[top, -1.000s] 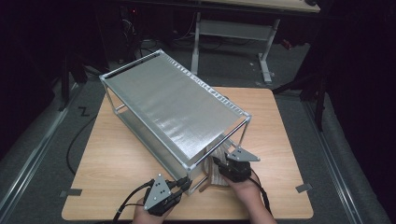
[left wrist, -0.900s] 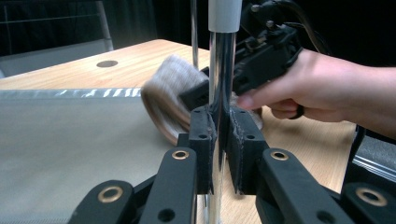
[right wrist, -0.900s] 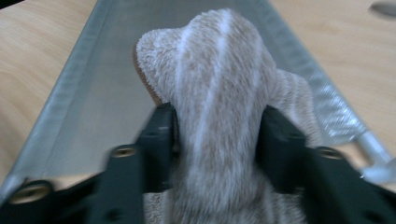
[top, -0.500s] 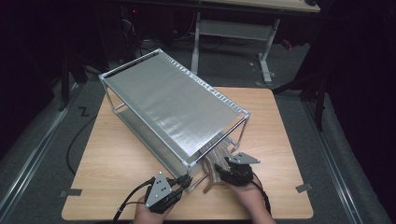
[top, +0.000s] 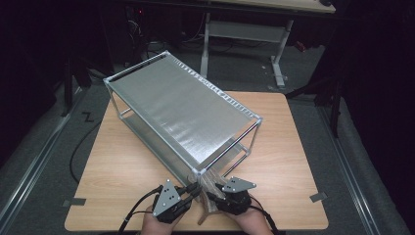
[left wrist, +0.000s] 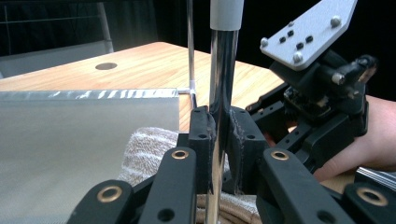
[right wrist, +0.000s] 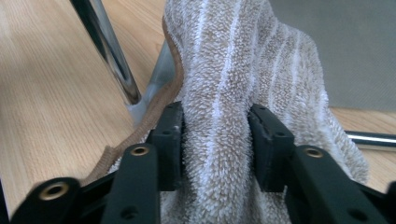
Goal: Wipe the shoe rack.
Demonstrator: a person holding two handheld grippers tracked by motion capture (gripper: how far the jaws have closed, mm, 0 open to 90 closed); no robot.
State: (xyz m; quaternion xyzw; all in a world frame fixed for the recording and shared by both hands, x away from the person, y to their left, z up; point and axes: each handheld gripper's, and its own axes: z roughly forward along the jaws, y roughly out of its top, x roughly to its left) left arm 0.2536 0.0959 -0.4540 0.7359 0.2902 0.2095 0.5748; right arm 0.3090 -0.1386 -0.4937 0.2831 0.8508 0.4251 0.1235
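Now your left tongs (left wrist: 219, 135) clamp the rack's upright corner post (left wrist: 223, 70), while your right tongs (right wrist: 215, 140) squeeze the striped towel (right wrist: 243, 60), just closed further on it. It trails from the rack's (top: 181, 110) near end toward you. Wooden counter (top: 117, 171), dark room.

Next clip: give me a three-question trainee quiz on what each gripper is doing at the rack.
1. What does the left gripper clamp?
2. True or false: the right gripper has its pads pressed on a striped towel.
3. The metal rack stands on: A) the floor, B) the wooden table, C) a chair.

Key:
1. The rack's chrome corner post.
2. True.
3. B.
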